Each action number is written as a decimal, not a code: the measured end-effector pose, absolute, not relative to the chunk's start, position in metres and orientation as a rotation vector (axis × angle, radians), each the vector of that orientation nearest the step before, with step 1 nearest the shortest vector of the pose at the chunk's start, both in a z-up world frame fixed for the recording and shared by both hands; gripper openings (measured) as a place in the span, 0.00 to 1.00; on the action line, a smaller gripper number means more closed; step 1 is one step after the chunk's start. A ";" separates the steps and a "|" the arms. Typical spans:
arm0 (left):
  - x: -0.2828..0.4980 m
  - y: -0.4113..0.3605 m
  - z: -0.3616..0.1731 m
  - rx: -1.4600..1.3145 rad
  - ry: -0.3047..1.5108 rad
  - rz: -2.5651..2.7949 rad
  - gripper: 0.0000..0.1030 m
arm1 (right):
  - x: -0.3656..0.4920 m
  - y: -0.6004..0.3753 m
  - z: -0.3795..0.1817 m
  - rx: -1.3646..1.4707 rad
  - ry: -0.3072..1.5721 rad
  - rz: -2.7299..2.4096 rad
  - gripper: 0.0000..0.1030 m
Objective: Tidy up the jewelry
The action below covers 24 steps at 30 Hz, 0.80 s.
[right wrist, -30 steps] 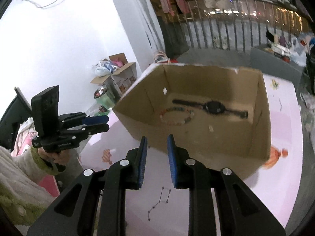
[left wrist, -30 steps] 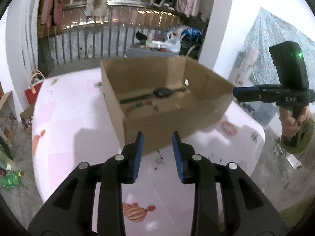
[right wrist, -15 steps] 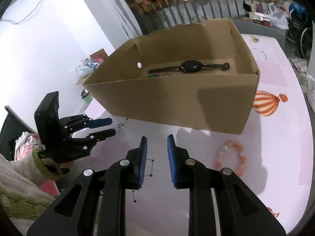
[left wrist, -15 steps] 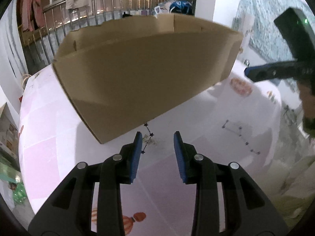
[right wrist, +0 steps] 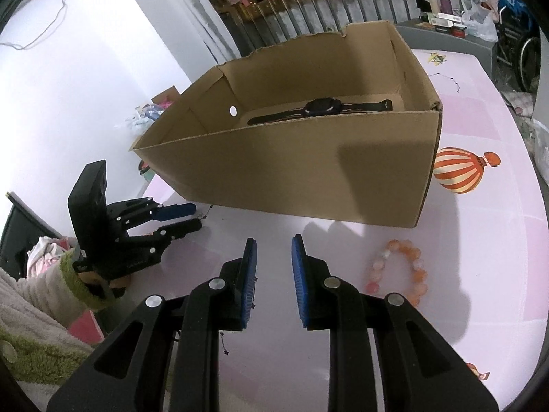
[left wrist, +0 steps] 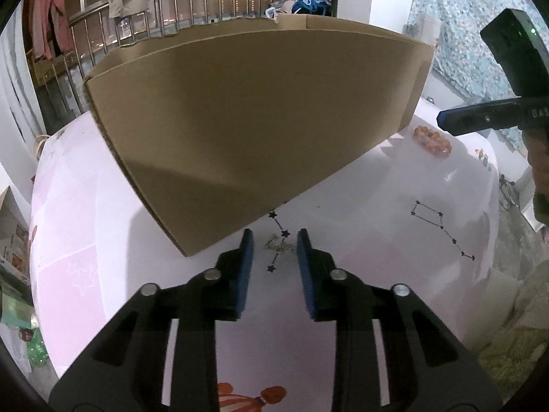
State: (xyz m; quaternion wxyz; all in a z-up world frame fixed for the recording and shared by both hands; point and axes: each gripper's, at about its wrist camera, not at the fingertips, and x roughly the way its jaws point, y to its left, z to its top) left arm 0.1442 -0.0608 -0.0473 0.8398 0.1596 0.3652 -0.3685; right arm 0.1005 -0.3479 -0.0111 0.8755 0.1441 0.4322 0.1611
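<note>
A small silvery jewelry piece (left wrist: 279, 244) lies on the pink table just in front of the cardboard box (left wrist: 254, 130). My left gripper (left wrist: 274, 240) stands around it, jaws closing, with gaps left on both sides of the piece. The left gripper (right wrist: 195, 217) also shows low at the box's near left corner. In the right wrist view a black watch (right wrist: 319, 108) lies inside the box (right wrist: 308, 168). An orange bead bracelet (right wrist: 398, 271) rests on the table just right of my right gripper (right wrist: 273, 242), which is open with a narrow gap and holds nothing.
The bracelet (left wrist: 432, 140) lies beyond the box's right corner, under my right gripper (left wrist: 446, 122). The pink cloth (right wrist: 480, 233) bears a balloon print (right wrist: 459, 171) and star-line prints. A sleeve with a green cuff (right wrist: 79, 285) holds the left gripper. The table's rounded edge runs right.
Both grippers have sunk toward the table, so the box now looms large and its inside has left the left view. The left jaws have narrowed around the silvery piece.
</note>
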 end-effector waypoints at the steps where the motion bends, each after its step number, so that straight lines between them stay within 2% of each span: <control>1: 0.145 -0.060 -0.047 0.334 0.773 -0.777 0.18 | 0.101 -0.348 -0.011 0.302 0.903 0.335 0.21; 13: 0.143 -0.065 -0.048 0.374 0.749 -0.771 0.16 | 0.095 -0.356 -0.014 0.316 0.907 0.290 0.21; 16: 0.142 -0.064 -0.049 0.364 0.747 -0.770 0.11 | 0.092 -0.359 -0.017 0.294 0.916 0.240 0.21; 18: 0.141 -0.066 -0.050 0.369 0.742 -0.764 0.03 | 0.091 -0.361 -0.019 0.275 0.922 0.208 0.21; 24: 0.142 -0.065 -0.050 0.368 0.747 -0.748 0.02 | 0.091 -0.357 -0.023 0.170 0.940 0.139 0.21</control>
